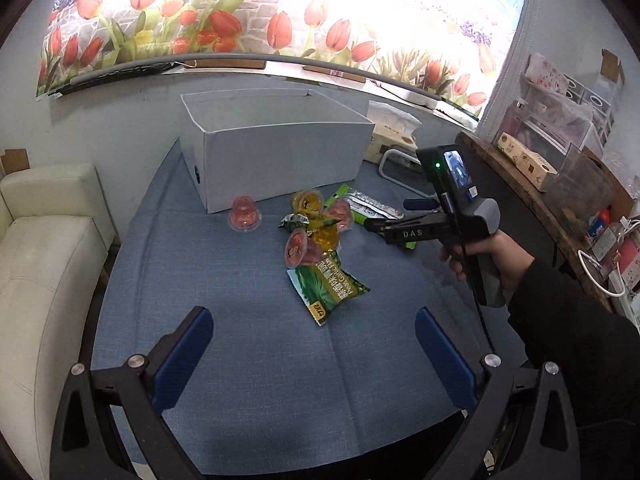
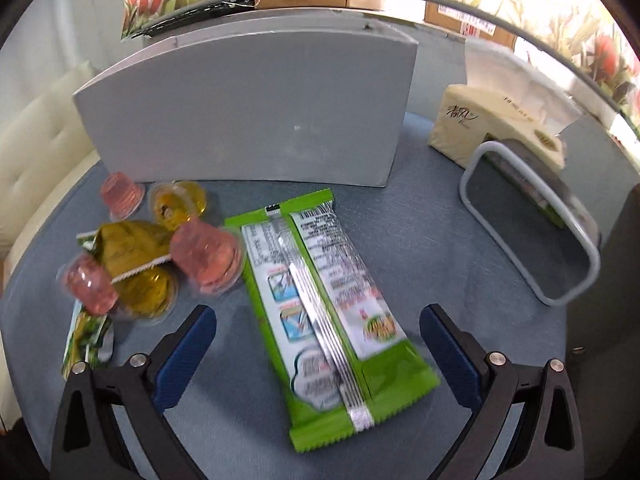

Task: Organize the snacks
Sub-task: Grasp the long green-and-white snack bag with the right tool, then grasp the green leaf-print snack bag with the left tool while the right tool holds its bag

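Note:
An open grey box (image 1: 280, 148) (image 2: 248, 116) stands at the back of the blue table (image 1: 240, 380). In front of it lie pink jelly cups (image 1: 243, 214) (image 2: 206, 256), yellow jelly cups (image 1: 307, 201) (image 2: 176, 205), and a green pea packet (image 1: 330, 290). A long green snack packet (image 2: 332, 312) lies back side up on the table. My right gripper (image 2: 318, 332) is open, its blue pads on either side of the packet's near half. My left gripper (image 1: 314, 340) is open above bare cloth, short of the pea packet. The right gripper (image 1: 374, 225) shows in the left wrist view, held by a hand.
A tissue pack (image 2: 496, 124) and a grey-framed holder (image 2: 528, 232) sit right of the box. A cream sofa (image 1: 44, 264) borders the table's left side. A cluttered wooden shelf (image 1: 560, 184) stands at the right. A tulip-print curtain (image 1: 260, 16) hangs behind.

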### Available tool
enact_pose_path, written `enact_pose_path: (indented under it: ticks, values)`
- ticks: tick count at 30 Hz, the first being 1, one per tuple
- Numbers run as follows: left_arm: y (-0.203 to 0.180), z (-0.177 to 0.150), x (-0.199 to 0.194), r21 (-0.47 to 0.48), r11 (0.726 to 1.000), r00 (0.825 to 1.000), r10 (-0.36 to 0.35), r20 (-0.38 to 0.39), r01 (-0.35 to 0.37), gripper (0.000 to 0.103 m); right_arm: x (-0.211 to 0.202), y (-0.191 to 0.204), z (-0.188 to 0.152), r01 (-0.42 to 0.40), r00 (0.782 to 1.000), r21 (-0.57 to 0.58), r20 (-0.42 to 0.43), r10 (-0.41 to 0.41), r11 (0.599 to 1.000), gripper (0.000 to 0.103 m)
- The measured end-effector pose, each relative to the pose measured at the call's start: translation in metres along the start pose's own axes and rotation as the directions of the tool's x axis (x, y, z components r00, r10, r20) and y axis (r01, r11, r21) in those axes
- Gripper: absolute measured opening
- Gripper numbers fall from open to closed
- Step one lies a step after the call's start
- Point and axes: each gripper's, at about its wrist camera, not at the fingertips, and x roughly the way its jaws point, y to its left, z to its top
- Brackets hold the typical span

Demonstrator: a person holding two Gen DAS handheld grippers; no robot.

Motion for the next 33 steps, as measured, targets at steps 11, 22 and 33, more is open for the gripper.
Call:
enact_pose_path:
  ticks: [11, 22, 33]
  values:
    - [0.009, 0.001, 0.006, -0.022, 1.0, 1.0, 0.004, -0.015, -0.004, 0.103, 0.025, -0.012, -0.002, -0.001, 1.0, 0.004, -0.03, 0.001, 1.0, 0.103]
    - [0.013, -0.003, 0.018, -0.036, 0.999, 0.999, 0.004, -0.043, -0.006, 0.103, -0.001, -0.009, -0.022, 0.034, 0.999, 0.084, -0.03, -0.032, 0.996, 0.073]
    - [0.003, -0.002, 0.038, 0.025, 0.999, 0.998, 0.031, -0.058, -0.03, 0.103, -0.071, -0.009, -0.07, 0.036, 0.998, 0.251, 0.04, -0.047, 0.967, 0.072]
